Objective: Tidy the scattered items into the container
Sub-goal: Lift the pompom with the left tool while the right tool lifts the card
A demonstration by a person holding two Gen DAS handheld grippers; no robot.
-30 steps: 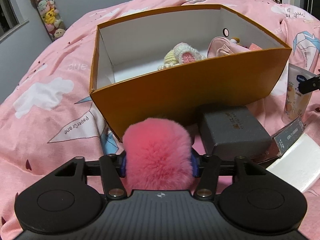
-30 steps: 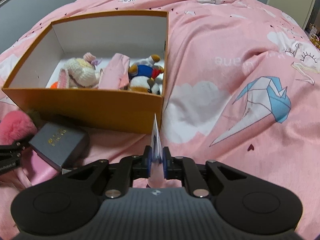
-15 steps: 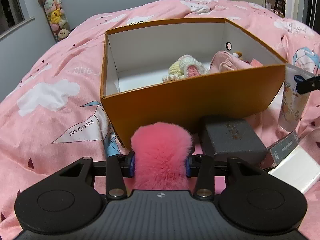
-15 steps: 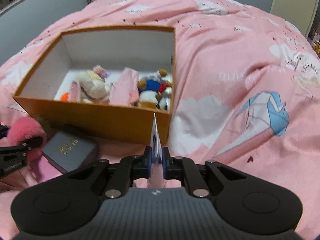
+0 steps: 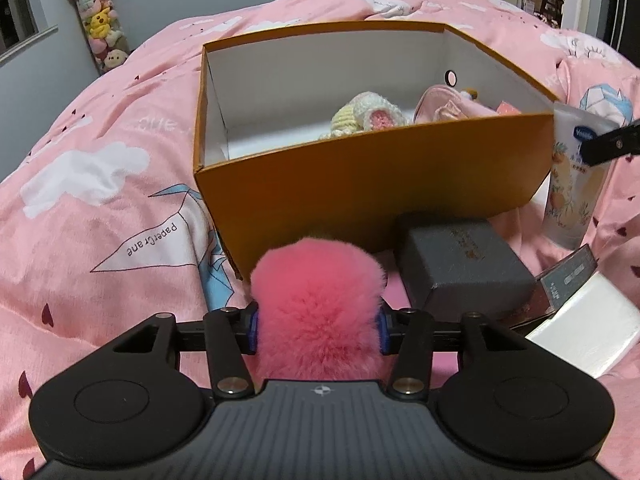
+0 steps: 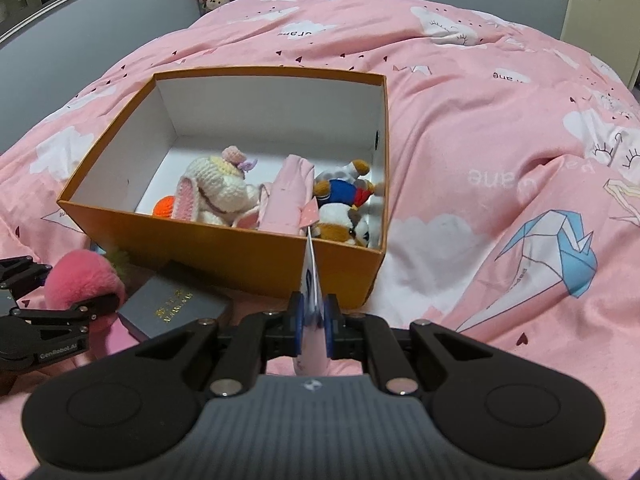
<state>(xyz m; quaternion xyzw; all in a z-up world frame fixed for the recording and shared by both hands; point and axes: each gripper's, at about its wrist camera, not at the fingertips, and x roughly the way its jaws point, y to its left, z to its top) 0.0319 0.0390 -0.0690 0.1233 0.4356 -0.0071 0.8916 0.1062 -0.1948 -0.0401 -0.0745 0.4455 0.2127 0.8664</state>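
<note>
An orange box (image 5: 360,184) with white inner walls sits on the pink bedspread. It holds a crocheted rabbit (image 6: 216,192), a pink cloth (image 6: 286,196) and a duck plush (image 6: 344,190). My left gripper (image 5: 318,328) is low in front of the box's near wall. Its pads press both sides of a fluffy pink pompom (image 5: 316,292) while the jaws are opening. My right gripper (image 6: 314,320) is shut on a flat lotion tube (image 6: 310,272), seen edge-on and standing upright before the box's near right corner. The same tube (image 5: 572,184) shows at the right of the left wrist view.
A dark grey gift box (image 5: 460,268) lies against the orange box's near wall, between the two grippers. A dark card (image 5: 568,280) and a white flat pack (image 5: 584,328) lie to its right. The bedspread (image 6: 480,160) spreads wide to the right. A tube of plush toys (image 5: 100,28) stands by the wall.
The right gripper has lifted a little with the tube, and more of the box's inside shows. The left jaws squeezed the pompom narrower, then widened again.
</note>
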